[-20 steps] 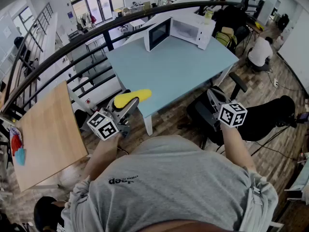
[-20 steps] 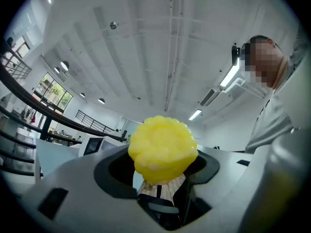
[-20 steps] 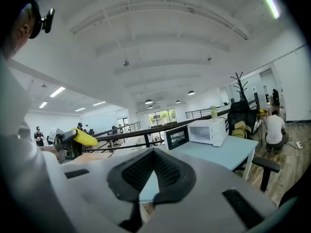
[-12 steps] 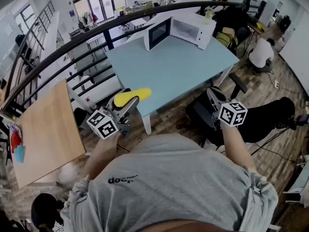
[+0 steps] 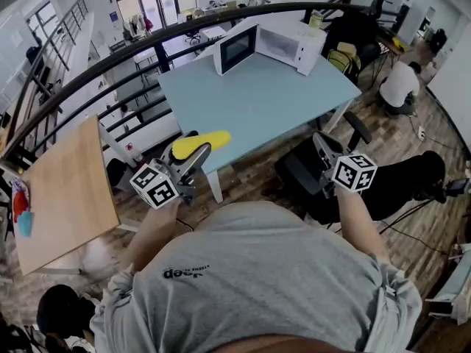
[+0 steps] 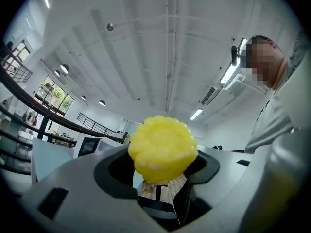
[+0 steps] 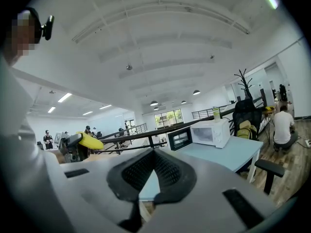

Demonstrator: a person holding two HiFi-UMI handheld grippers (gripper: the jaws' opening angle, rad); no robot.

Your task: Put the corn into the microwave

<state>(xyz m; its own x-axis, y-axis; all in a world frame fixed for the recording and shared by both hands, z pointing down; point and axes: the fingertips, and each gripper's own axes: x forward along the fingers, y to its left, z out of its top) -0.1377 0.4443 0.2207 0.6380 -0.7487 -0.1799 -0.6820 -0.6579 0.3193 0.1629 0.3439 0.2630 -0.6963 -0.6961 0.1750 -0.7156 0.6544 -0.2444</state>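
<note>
In an open-plan office, a white microwave (image 5: 283, 44) stands door-open at the pale blue tabletop's (image 5: 272, 101) 12 o'clock end. The left gripper (image 5: 193, 158) clamps the yellow plastic corn cob (image 5: 199, 144) off its 7 o'clock corner, not yet delivered; the right gripper (image 5: 322, 148) is closed and empty.

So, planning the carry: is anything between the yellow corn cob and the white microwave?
Nothing visible. The left gripper holds the yellow corn cob; bare light-blue table leads to the white microwave, door open.

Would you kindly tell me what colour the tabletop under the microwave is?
Light blue; the rectangular tabletop under the white microwave shows best in the head view.
</note>
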